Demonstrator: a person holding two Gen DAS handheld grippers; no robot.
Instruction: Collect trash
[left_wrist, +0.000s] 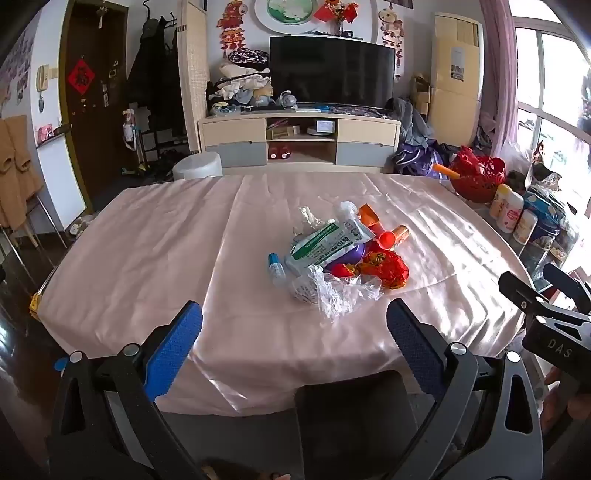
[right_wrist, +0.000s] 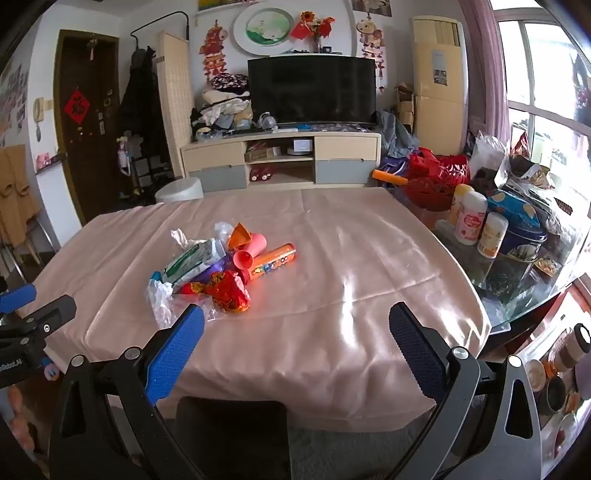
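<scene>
Both grippers, left (left_wrist: 294, 341) and right (right_wrist: 296, 345), are wide open and empty, so I should approach the trash pile (left_wrist: 338, 258) slowly and take the loose plastic wrap (left_wrist: 343, 291) first.

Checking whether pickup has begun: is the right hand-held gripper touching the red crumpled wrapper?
Apart. The right wrist view shows the right hand-held gripper open over bare cloth, with the red crumpled wrapper lying beyond its left finger.

A heap of trash (left_wrist: 338, 254) lies mid-surface on the pink cloth. A white-and-green packet (left_wrist: 325, 245) lies tilted on top, an orange tube (right_wrist: 273, 260) on its side at 3 o'clock, crumpled red foil (right_wrist: 227, 291) and clear plastic (left_wrist: 340, 293) at 6 o'clock.
</scene>
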